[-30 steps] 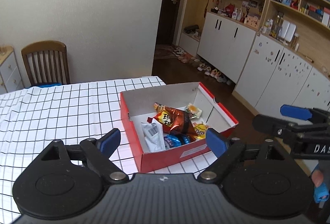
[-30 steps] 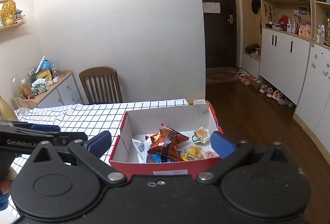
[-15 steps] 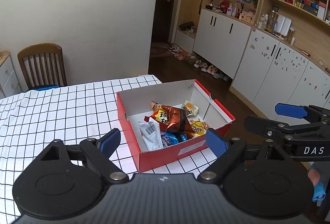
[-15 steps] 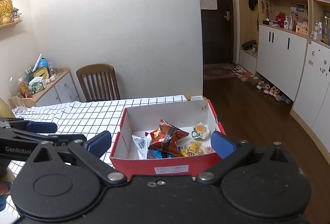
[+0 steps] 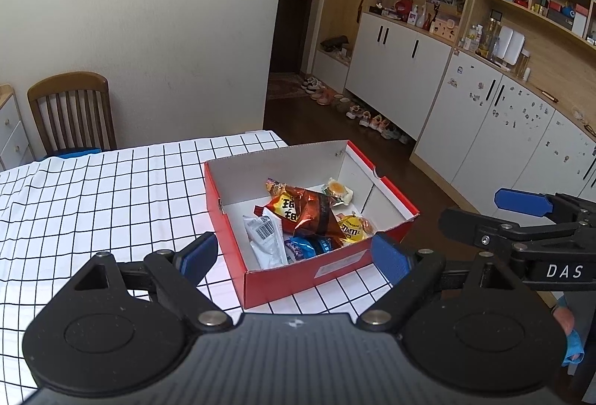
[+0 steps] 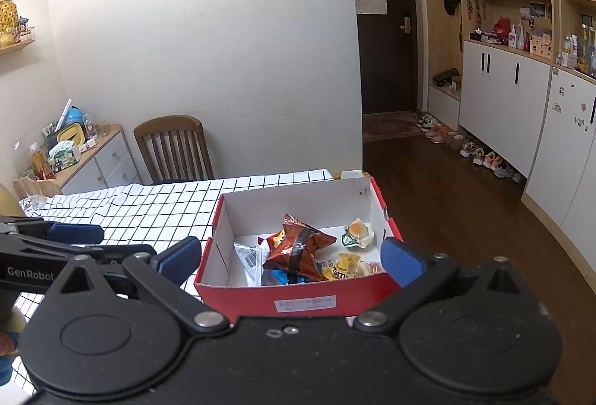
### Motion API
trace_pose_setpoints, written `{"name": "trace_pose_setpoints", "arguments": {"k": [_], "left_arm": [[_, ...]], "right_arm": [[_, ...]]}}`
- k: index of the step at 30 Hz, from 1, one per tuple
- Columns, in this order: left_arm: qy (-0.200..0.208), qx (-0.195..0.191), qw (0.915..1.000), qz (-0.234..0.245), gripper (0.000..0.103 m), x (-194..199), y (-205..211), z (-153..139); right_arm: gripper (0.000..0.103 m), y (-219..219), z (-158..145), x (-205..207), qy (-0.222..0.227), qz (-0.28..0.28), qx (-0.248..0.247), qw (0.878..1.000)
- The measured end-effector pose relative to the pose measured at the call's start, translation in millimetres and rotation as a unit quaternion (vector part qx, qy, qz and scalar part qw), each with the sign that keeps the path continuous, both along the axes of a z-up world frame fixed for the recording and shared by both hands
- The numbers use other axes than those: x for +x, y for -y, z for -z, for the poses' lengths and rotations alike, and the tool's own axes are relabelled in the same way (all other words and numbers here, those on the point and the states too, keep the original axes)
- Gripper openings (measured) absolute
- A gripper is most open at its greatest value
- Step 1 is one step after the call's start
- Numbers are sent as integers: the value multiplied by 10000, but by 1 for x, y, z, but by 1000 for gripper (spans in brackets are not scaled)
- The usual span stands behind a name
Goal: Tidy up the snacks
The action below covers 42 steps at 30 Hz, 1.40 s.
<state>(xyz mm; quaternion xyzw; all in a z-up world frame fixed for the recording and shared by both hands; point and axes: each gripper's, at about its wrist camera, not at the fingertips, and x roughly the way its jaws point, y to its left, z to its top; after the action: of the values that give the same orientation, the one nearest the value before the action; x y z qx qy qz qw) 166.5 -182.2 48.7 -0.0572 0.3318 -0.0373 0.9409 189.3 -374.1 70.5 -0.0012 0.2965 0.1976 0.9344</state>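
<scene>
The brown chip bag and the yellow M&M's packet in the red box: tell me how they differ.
The brown chip bag is puffy and sits on top of the pile; the yellow M&M's packet is smaller and lies low against the near wall of the red box. The chip bag is dark brown with an orange panel, the M&M's packet bright yellow. Both lie inside the box, untouched by either gripper.

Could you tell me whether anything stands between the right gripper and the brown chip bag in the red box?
Only the box's near wall. The right gripper is open and empty, short of the red box; the brown chip bag lies on top of the other snacks. The box has no lid, so coming in from above looks clear.
</scene>
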Motion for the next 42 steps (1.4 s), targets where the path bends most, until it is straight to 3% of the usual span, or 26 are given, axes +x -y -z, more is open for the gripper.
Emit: {"name": "trace_pose_setpoints", "arguments": {"k": [42], "left_arm": [[-84, -94, 9999, 66, 90, -3, 9, 0]], "right_arm": [[103, 6, 3, 0, -126, 150, 6, 9998]]}}
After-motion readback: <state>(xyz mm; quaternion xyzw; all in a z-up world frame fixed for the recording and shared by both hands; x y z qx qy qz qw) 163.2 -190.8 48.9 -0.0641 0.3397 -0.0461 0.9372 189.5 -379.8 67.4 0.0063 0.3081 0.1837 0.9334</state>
